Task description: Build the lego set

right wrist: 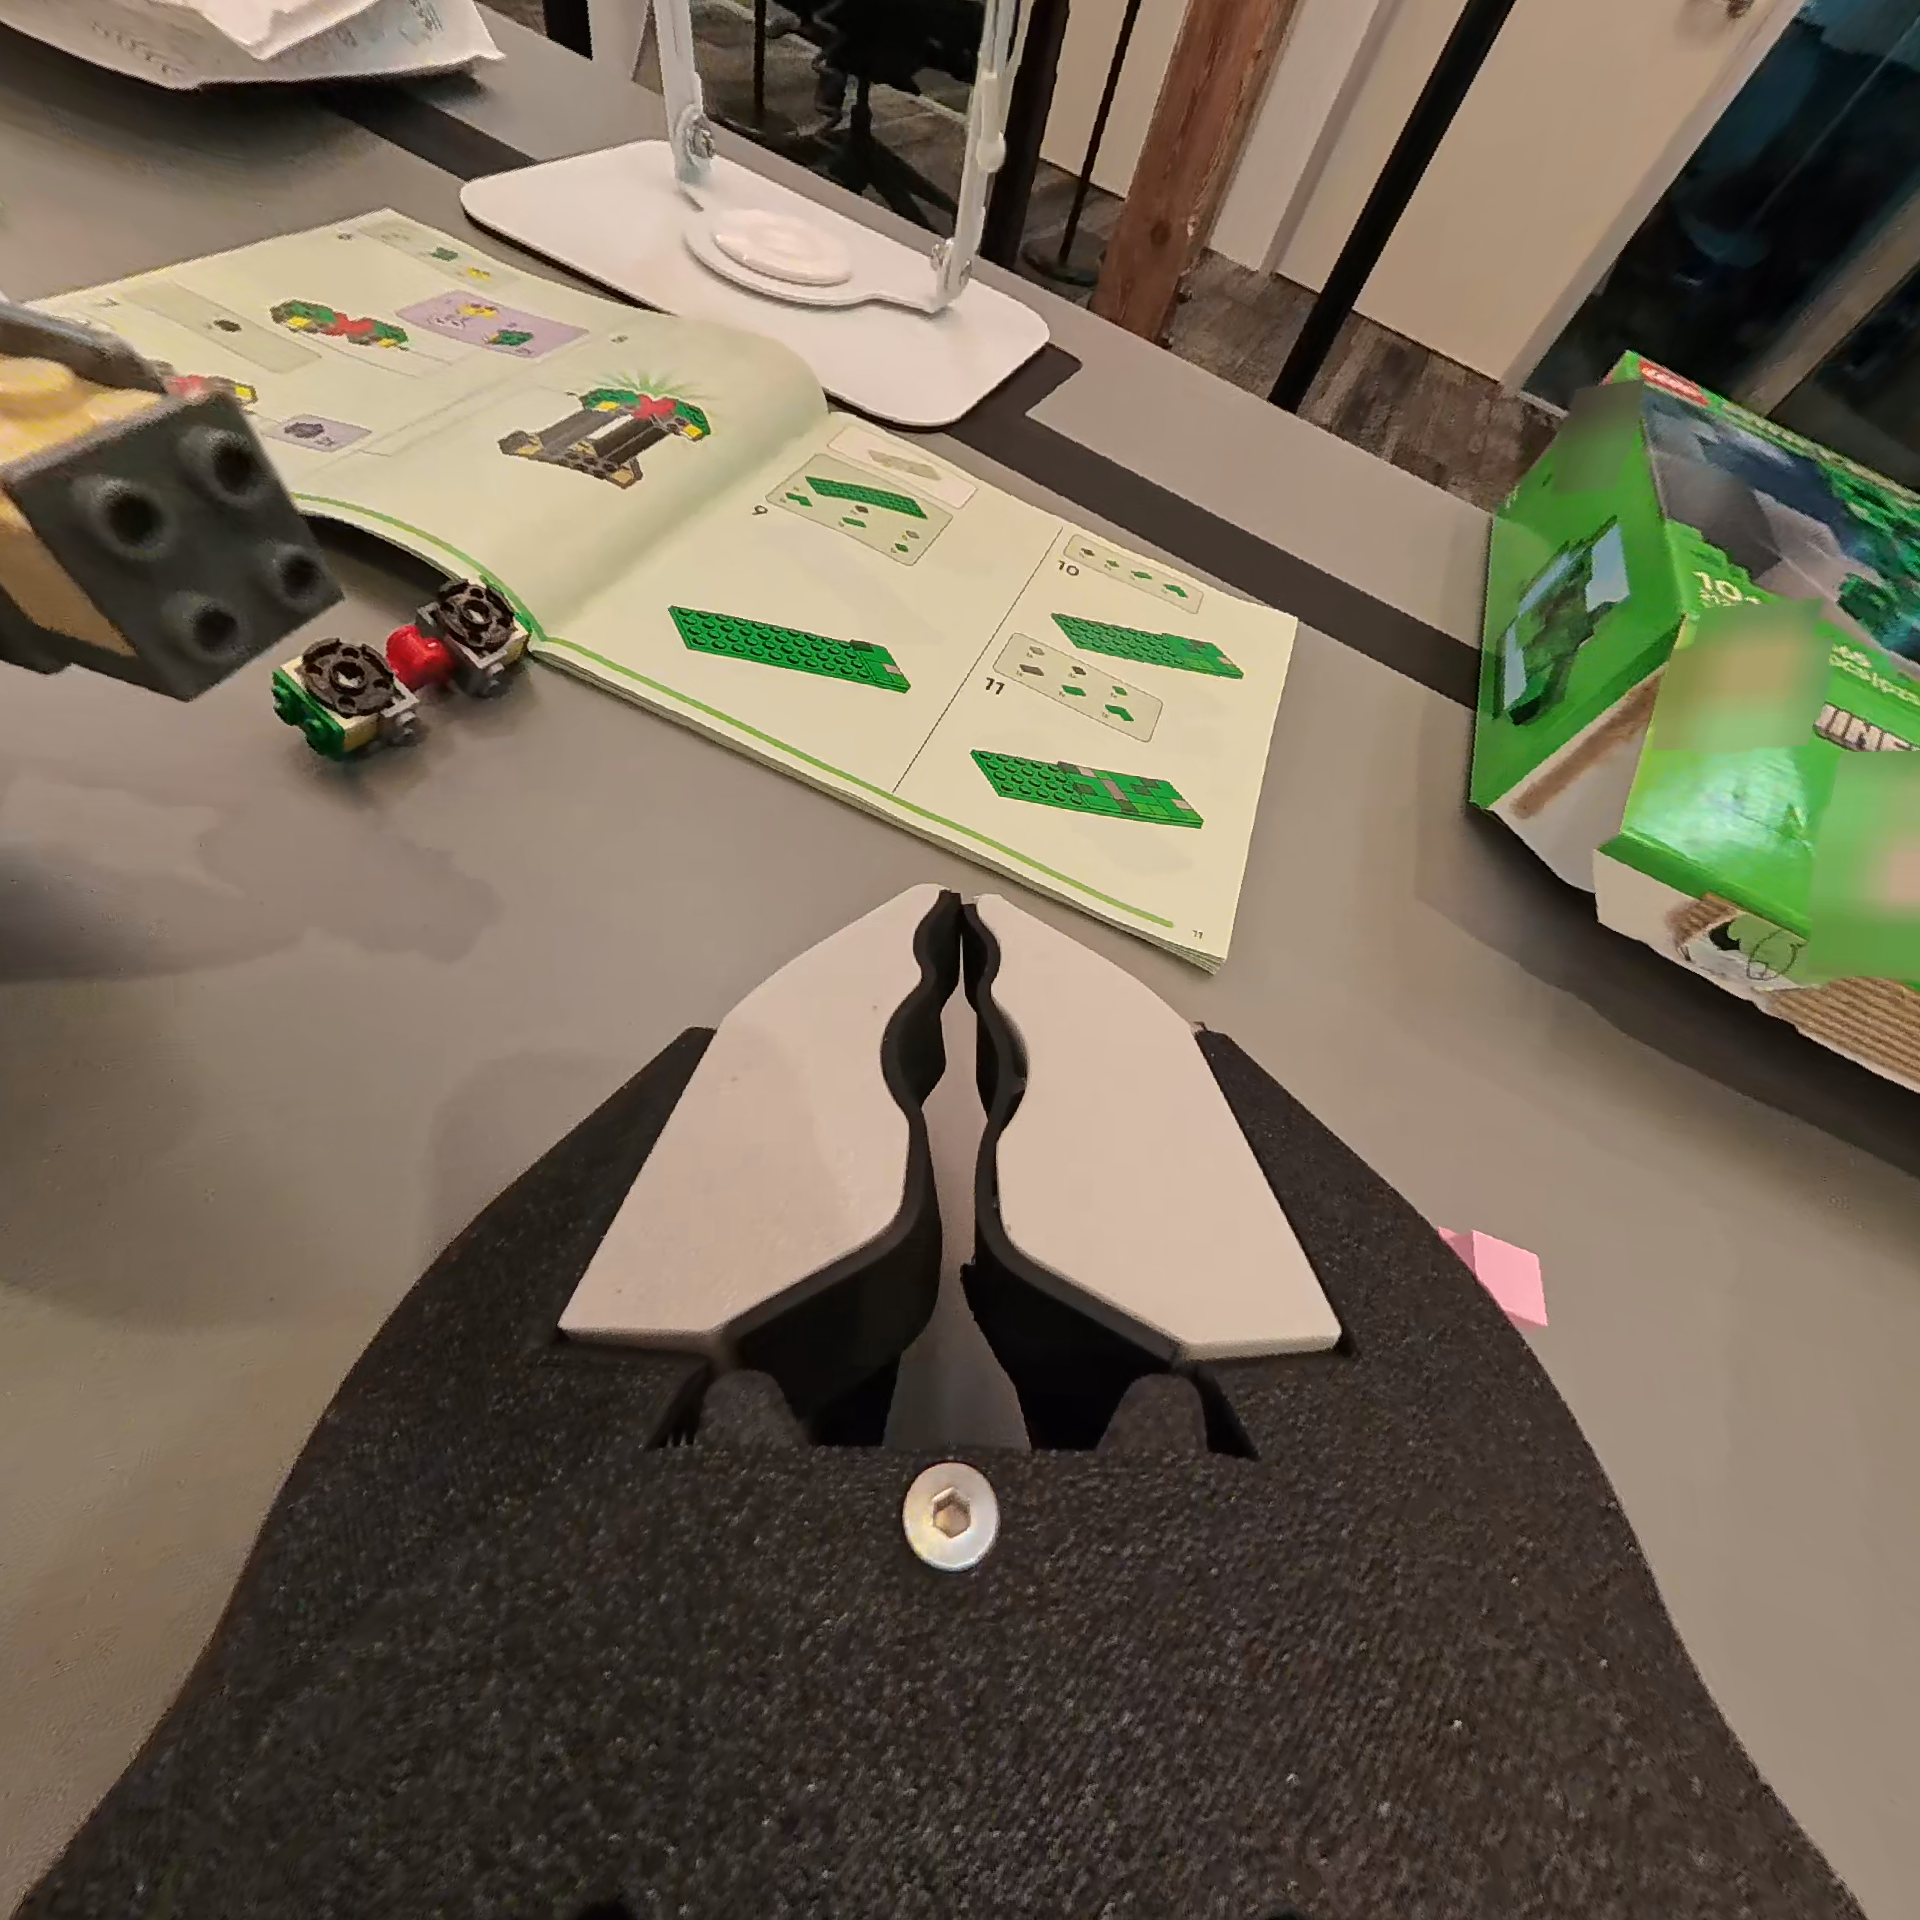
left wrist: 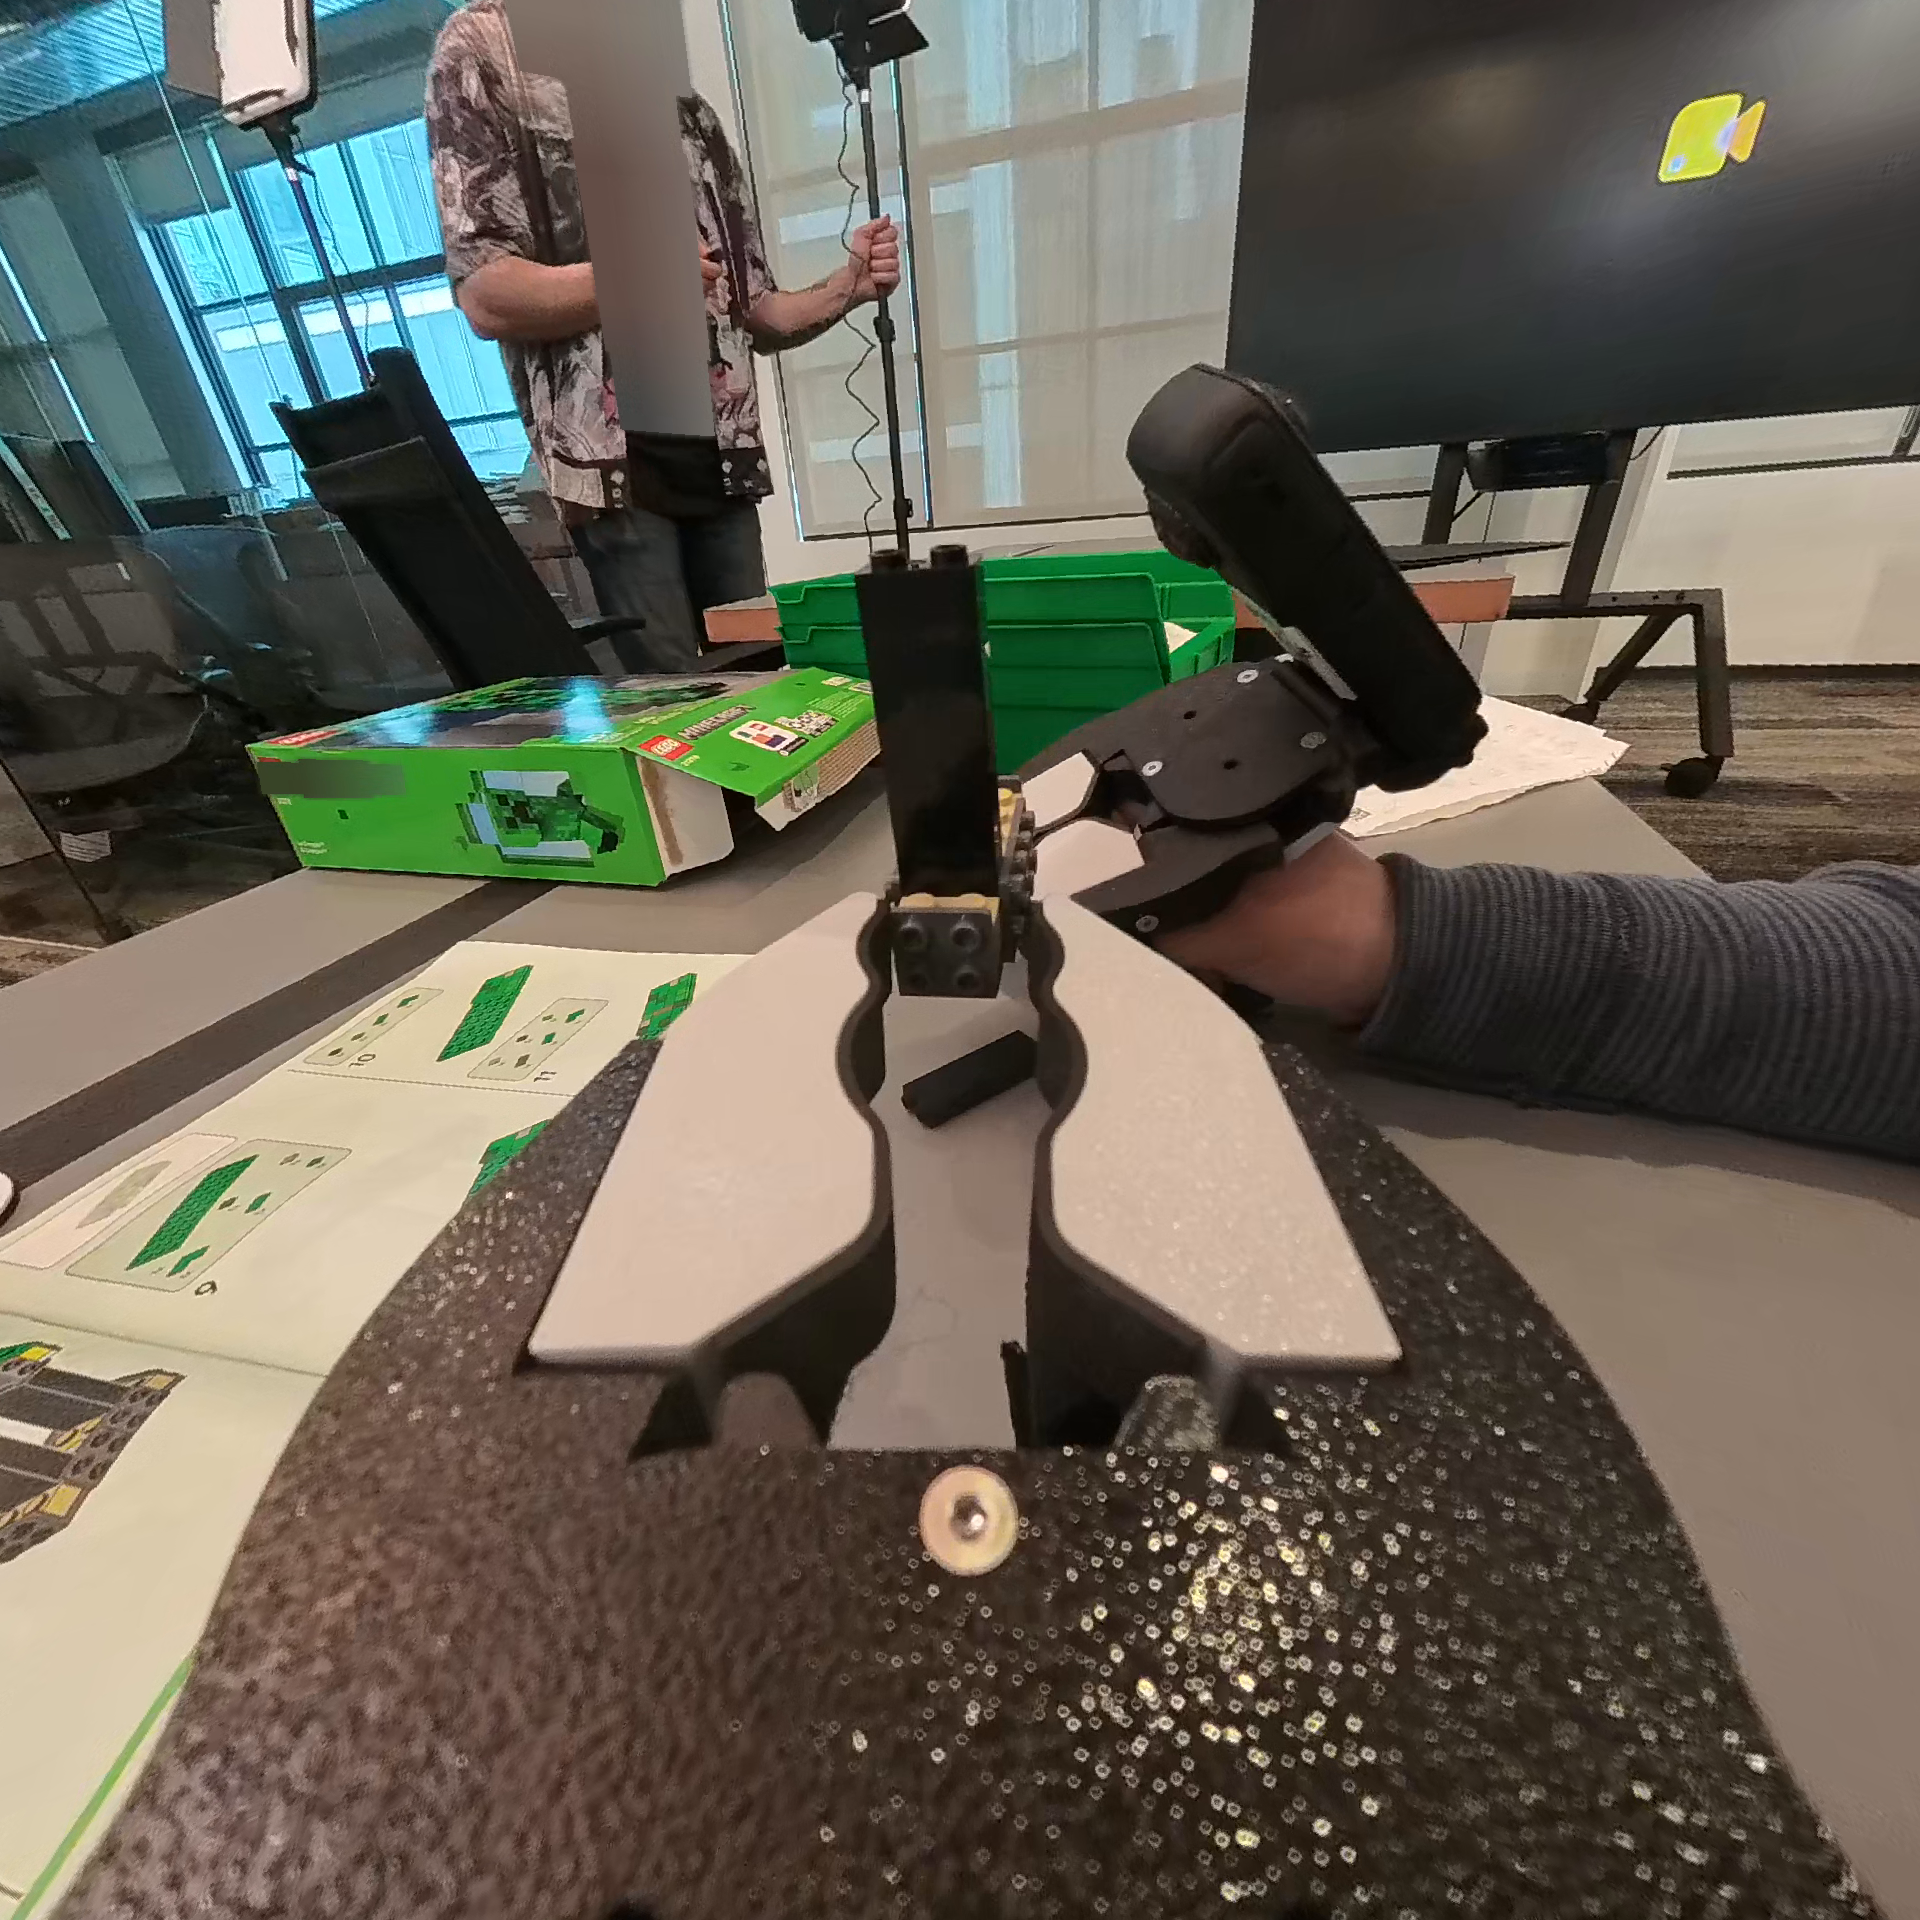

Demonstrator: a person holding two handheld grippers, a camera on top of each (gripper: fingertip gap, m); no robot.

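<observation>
Tower [left wrist: 928, 717] of black bricks stands upright above the table [left wrist: 1558, 1299], its tan and grey base clamped in the left gripper [left wrist: 951, 951]. Right gripper [right wrist: 958, 914] is clenched and empty. Assembly is light, rigid and smooth; joints may separate under side load. Grip the studded base.

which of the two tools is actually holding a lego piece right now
The left tool: it grips the black lego column at its base. The right tool is shut on nothing above the bare table.
</observation>
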